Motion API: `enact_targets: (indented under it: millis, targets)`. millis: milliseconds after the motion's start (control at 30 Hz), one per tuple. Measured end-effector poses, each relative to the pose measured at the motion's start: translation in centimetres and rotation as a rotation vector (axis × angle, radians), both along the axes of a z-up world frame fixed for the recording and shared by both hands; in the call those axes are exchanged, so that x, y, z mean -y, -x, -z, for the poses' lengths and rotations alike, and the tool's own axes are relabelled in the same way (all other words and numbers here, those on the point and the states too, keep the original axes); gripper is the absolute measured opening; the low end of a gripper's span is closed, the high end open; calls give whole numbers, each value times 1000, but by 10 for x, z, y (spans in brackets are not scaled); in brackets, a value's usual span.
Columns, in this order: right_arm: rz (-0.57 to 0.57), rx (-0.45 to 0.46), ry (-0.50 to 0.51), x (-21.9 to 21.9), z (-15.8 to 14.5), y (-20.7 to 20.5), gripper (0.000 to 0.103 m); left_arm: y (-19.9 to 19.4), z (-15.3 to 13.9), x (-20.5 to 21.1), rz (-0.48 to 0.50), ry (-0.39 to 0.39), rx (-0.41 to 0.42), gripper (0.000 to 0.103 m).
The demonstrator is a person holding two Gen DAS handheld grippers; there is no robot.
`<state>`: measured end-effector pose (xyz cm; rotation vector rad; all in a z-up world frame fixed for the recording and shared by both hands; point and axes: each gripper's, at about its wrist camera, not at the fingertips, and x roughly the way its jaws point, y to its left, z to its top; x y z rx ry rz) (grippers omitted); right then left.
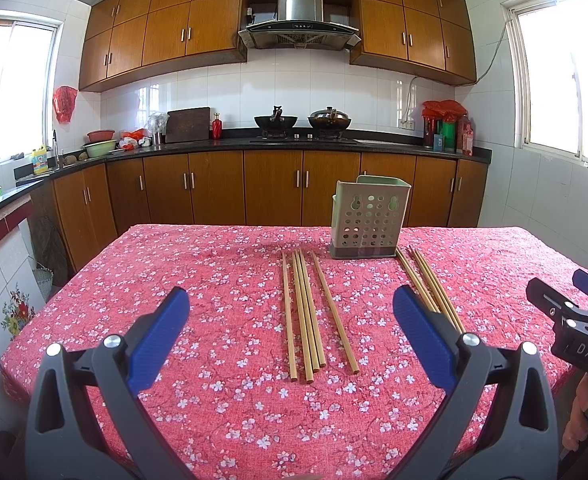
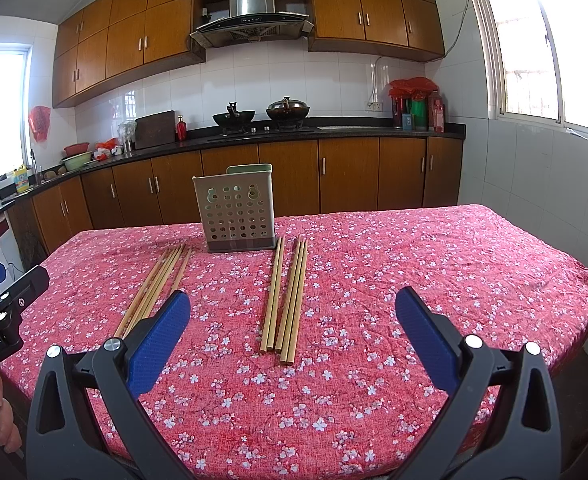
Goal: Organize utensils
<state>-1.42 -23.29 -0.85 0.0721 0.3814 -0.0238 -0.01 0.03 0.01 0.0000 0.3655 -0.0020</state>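
On the table's red cloth (image 1: 197, 320), printed all over with small white blossoms, lie two groups of bamboo chopsticks, and between their far ends stands one utensil holder (image 1: 368, 218). The left group (image 1: 308, 316) counts five sticks: four lying close together, the fifth just beside them and splaying a little to the right at its near end. The right group (image 2: 285, 300) counts four, as two close pairs (in the left wrist view part of it is hidden behind a blue pad). All are thin, straight, pale yellow rods with blunt cut ends, their long axes running from the near edge of the table away toward the holder and the kitchen counter. The holder is a boxy, pale green plastic caddy on a darker base, upright, its front wall pierced with rows of round holes and two keyhole slots. The left gripper (image 1: 291, 340) hangs above the cloth with its two blue ribbed pads spread wide, nothing between them, the left group lying beyond the gap. The right gripper (image 2: 291, 344) is likewise spread and empty, facing the right group.
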Motion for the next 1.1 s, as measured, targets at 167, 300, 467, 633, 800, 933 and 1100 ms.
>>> enact_targets:
  millis: [167, 300, 467, 633, 800, 933, 1100]
  targets:
    - [0, 0, 0, 0, 0, 0, 101, 0, 1, 0, 0, 0, -1, 99]
    - [0, 0, -1, 0, 0, 0, 101, -1, 1, 1, 0, 0, 0, 99]
    - [0, -2, -1, 0, -1, 1, 101, -2, 2, 1, -1, 0, -2, 99]
    - [2, -8, -4, -1, -2, 3, 101, -2, 3, -2, -3, 4, -13, 99]
    - [1, -25, -14, 1, 3, -2, 101, -11, 4, -1, -15, 8, -38, 99]
    - [9, -89, -35, 11, 10, -22, 101, -31, 17, -10, -39, 20, -112, 99]
    - [44, -200, -63, 26, 19, -58, 101, -71, 35, -25, -98, -14, -282, 99]
